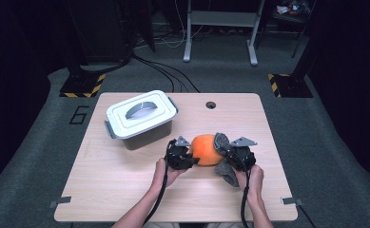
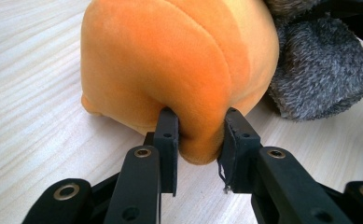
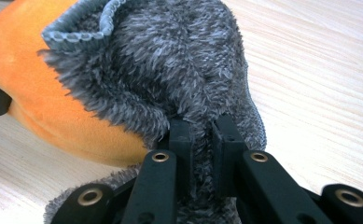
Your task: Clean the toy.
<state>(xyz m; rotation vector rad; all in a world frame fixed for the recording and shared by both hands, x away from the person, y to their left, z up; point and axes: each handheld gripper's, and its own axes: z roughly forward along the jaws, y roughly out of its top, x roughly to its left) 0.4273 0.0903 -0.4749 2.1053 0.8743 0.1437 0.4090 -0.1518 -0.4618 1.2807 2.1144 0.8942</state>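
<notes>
Plush (image 1: 205,149): an orange soft toy, rounded, lying on the table toward the near right, between the two grippers; its seams run over the top in the left gripper view (image 2: 179,70).
Sock (image 1: 226,172): a grey fuzzy sock with a ribbed cuff, pressed against the plush's right side; part of it stands up beside the plush and part lies flat on the wood below it. In the right gripper view (image 3: 170,74) the cuff curls open at the top, against the orange fabric.
Left gripper (image 1: 188,160): held at the plush's left end; its jaws pinch a fold at the plush's lower edge (image 2: 200,140), set narrow, with the fabric bulging between the pads.
Right gripper (image 1: 231,154): held at the plush's right side; its jaws are nearly together, clamped on a ridge of the sock's pile (image 3: 201,135). Whether any of the plush is caught underneath is hard to tell, since the fur hides it.
Hands: the left hand (image 1: 162,173) and right hand (image 1: 254,180) come in from the near edge, each trailing a black cable.
Table (image 1: 125,190): pale wood.
Box (image 1: 142,118): a grey bin with a white lid and handle, closed, standing at the far left, well apart from the plush.
</notes>
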